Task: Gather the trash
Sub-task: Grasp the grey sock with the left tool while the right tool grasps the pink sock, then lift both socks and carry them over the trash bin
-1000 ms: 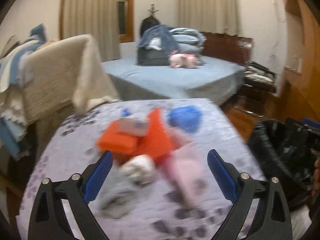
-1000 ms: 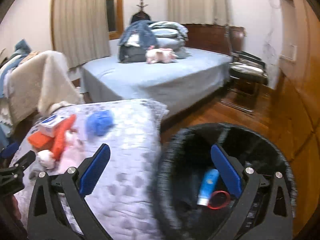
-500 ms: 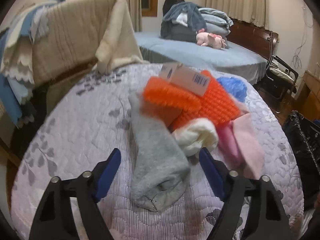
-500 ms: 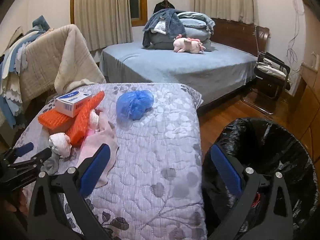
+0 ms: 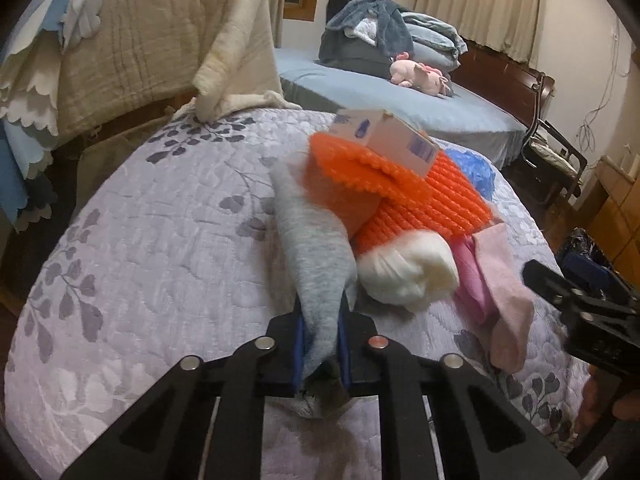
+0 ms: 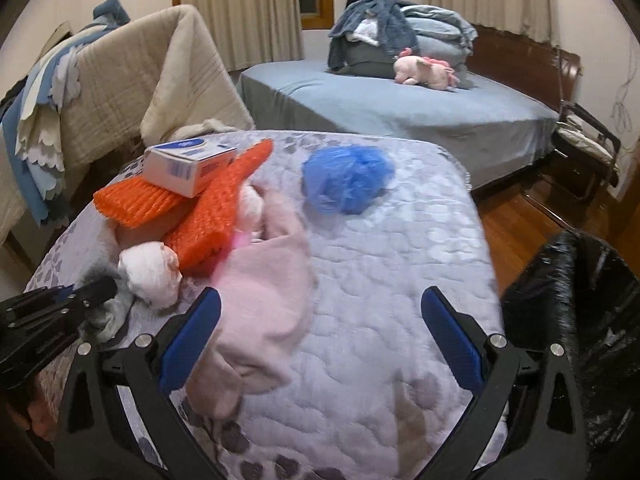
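Left gripper (image 5: 320,344) just closed on grey sock (image 5: 316,248), pinching its near end; ready for trash bag (image 6: 580,304). Right gripper (image 6: 320,336) gaping over pink cloth (image 6: 264,308), gripping nothing.

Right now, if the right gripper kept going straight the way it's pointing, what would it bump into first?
Probably the pink cloth. It lies right ahead of the open right gripper, partly between its fingers, on the quilted bedspread. Depth is hard to judge.
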Available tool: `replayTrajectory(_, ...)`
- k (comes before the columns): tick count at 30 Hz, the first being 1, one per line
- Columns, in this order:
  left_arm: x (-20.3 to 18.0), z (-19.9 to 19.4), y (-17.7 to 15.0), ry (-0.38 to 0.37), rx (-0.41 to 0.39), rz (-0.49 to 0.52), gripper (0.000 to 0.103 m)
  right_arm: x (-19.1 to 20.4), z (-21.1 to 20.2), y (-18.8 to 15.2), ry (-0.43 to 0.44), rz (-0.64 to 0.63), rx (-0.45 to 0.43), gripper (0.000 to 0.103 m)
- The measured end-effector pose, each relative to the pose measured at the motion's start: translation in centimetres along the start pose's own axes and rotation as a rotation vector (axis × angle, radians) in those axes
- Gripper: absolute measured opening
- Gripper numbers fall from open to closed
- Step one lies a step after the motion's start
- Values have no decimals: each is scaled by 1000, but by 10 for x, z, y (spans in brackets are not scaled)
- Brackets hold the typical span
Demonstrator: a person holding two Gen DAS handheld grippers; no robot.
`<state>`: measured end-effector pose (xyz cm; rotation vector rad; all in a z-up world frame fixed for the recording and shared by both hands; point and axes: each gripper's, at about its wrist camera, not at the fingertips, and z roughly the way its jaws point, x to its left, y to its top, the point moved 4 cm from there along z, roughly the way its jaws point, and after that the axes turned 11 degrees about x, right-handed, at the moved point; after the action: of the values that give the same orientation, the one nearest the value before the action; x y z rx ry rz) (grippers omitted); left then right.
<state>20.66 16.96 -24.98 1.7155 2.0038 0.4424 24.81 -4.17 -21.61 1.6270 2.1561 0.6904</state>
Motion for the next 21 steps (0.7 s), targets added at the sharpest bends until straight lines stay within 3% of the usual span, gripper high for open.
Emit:
replayTrajectory(3, 9, -6, 0, 20, -14, -5, 14, 5, 11, 5, 24, -4, 25, 80)
replayTrajectory(8, 21, -7, 0, 36, -15, -29, 14, 5, 25, 11, 31, 4, 50, 77)
replayTrajectory(11, 20, -4, -1, 34, -7, -26, 14, 7, 36, 12, 40, -1, 80, 68)
replayTrajectory(12, 20, -3, -1, 33, -5, -23, 14, 7, 38, 12, 49, -2, 90, 61)
replayTrajectory(14, 17, -2, -1, 29, -2, -17, 14, 9, 40, 12, 88, -8, 105, 39)
replayTrajectory(16, 15, -2, -2, 26, -2, -14, 14, 11, 38, 12, 119, -22, 117, 12)
replayTrajectory(21, 14, -10, 2, 27, -20, -10, 14, 11, 22, 15, 140, -26, 92, 7)
